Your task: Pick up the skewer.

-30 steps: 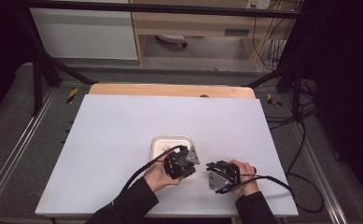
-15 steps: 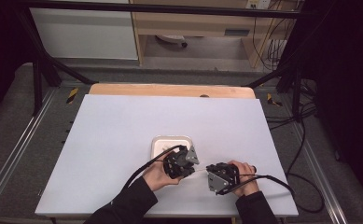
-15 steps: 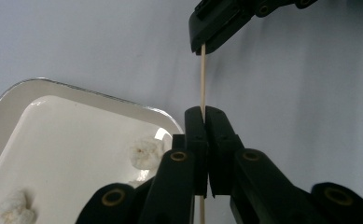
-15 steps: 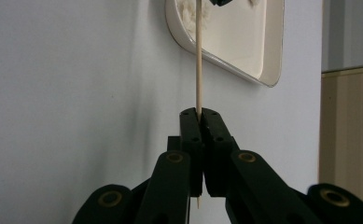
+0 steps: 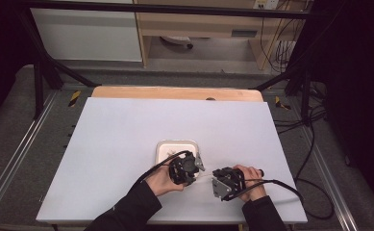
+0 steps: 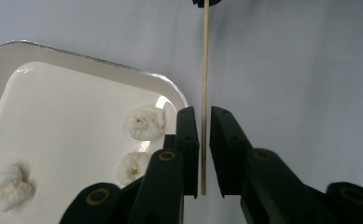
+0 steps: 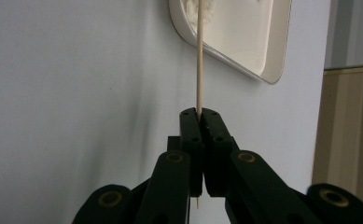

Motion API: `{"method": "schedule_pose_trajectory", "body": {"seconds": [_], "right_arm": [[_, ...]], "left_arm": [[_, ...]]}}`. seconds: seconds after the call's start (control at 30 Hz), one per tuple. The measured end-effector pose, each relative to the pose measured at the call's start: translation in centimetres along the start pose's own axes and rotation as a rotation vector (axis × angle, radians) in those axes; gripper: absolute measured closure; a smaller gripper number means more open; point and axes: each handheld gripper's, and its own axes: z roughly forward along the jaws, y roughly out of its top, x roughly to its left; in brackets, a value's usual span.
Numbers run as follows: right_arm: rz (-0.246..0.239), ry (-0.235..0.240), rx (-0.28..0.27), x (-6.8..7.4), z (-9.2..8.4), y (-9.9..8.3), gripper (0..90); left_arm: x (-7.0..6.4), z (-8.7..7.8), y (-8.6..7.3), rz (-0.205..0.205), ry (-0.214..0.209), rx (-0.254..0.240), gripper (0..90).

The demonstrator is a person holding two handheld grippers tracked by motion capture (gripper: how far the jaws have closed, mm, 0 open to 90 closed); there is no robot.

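Note:
A thin wooden skewer [image 7: 199, 60] is clamped in my right gripper [image 7: 199, 112], which is shut on it near one end. The stick runs toward a white tray [image 7: 258, 42]. My left gripper [image 6: 205, 112] has its jaws a narrow gap apart, and the skewer's [image 6: 205, 56] other end lies in that gap without being pinched. Beside this gripper, the tray [image 6: 67, 116] holds popcorn pieces [image 6: 144, 122], one in the near left corner [image 6: 9, 186]. From above, the left gripper [image 5: 194, 166] sits at the tray's [image 5: 168, 147] near right corner, the right gripper [image 5: 218, 180] just to its right.
The white table top [image 5: 127, 130] has a wooden strip [image 5: 175, 92] along its far edge. Black frame posts and cables [image 5: 314, 159] stand around the table. Both forearms come in over the near edge.

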Motion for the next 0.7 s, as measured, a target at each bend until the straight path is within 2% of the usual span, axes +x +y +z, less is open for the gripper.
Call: {"method": "schedule_pose_trajectory", "body": {"seconds": [0.17,0.5,0.67,0.7], "right_arm": [[-0.014,0.005,0.001,-0.05,-0.02,0.11,89.0],[-0.016,0.004,0.002,0.00,-0.22,0.18,88.9],[0.002,0.006,0.001,0.04,-0.15,0.17,88.2],[0.026,0.007,-0.012,-0.06,-0.16,0.12,84.6]], "left_arm": [[-0.23,0.22,0.23,0.001,0.000,0.014,87.4],[-0.51,0.45,0.32,0.002,0.014,0.041,88.6],[-0.54,0.39,0.26,0.009,0.024,0.039,88.7],[-0.52,0.38,0.22,0.011,0.028,0.035,88.8]]}}
